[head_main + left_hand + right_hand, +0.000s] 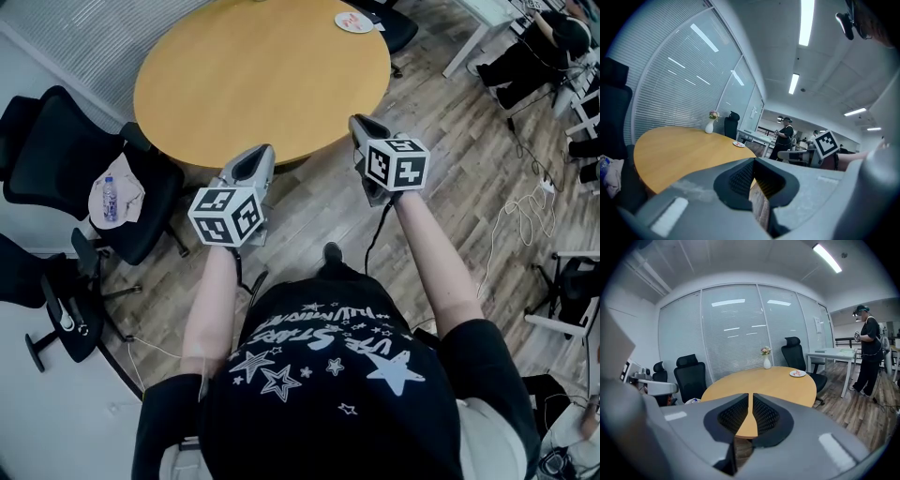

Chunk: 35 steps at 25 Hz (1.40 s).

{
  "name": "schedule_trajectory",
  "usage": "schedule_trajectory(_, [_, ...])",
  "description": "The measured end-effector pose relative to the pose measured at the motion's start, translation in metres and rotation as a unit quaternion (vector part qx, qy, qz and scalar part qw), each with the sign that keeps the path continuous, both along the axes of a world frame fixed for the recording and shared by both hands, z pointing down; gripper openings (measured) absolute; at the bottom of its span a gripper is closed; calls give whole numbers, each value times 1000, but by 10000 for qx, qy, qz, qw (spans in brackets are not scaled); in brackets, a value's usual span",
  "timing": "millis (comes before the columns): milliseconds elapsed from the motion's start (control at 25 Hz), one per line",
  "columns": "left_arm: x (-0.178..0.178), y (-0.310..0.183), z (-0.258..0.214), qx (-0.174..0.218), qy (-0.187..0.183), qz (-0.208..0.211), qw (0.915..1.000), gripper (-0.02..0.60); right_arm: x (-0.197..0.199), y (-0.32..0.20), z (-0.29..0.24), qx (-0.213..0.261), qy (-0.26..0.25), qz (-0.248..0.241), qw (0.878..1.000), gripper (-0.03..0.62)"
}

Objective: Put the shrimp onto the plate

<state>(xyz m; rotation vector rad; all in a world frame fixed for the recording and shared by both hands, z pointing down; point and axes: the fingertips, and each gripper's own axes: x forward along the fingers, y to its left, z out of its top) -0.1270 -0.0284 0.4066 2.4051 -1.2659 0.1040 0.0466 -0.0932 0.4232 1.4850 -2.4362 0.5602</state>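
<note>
Left gripper and right gripper are both closed on nothing, short of the table. The plate sits at its far edge, well apart — something pinkish on it, perhaps the shrimp already; too small to tell. No grasp is under way.

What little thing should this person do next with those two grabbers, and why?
Probably step round toward the small white plate on the far edge of the round wooden table. Both the left gripper and the right gripper are shut, empty, and held short of its near edge.
</note>
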Motion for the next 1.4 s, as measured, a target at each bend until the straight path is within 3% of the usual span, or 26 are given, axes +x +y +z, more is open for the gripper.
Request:
schedule_trajectory(760, [-29, 87, 18, -175, 91, 329, 9993, 2, -39, 102, 18, -192, 43, 299, 9994, 0])
schedule_trajectory(1400, [-42, 103, 23, -209, 95, 403, 9989, 2, -60, 126, 30, -299, 216, 122, 9992, 0])
